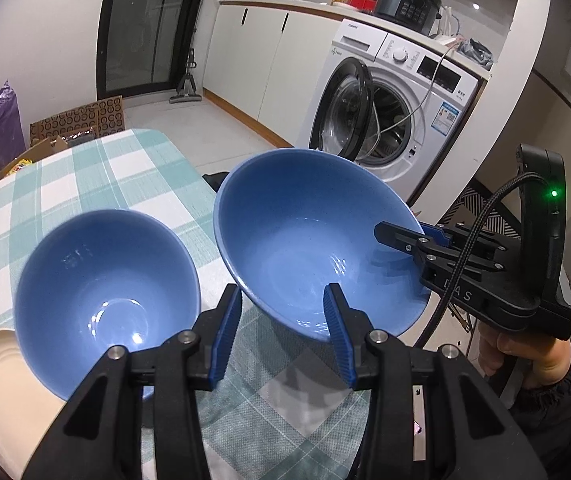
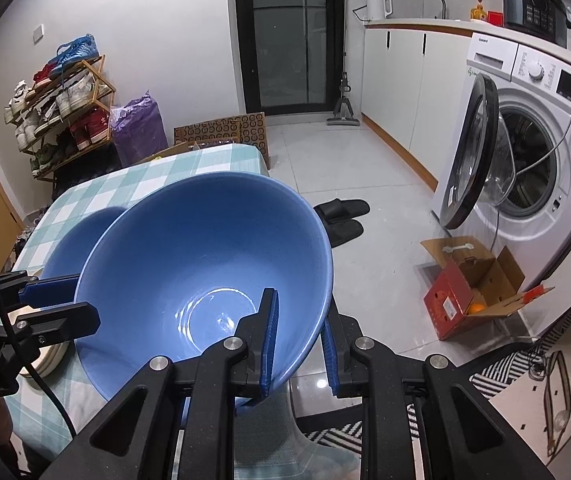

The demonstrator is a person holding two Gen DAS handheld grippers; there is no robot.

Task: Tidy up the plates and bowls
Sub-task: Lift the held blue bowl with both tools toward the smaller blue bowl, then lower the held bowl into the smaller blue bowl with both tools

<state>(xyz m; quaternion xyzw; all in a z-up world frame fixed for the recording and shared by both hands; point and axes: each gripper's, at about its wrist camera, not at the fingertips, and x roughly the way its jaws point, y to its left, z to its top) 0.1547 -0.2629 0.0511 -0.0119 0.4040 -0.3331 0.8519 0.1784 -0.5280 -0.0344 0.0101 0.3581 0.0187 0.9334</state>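
Note:
A large blue bowl hangs tilted above the checked table. My right gripper is shut on its rim, one pad inside and one outside. My left gripper straddles the opposite rim with its jaws partly apart. The rim runs slantwise between its pads and touches both. A smaller blue bowl sits on the table to the left, resting on a cream plate.
A washing machine with its door swung open stands to the right. On the floor are an open red carton and black slippers. A shoe rack stands beyond the table. A hand holds the right gripper.

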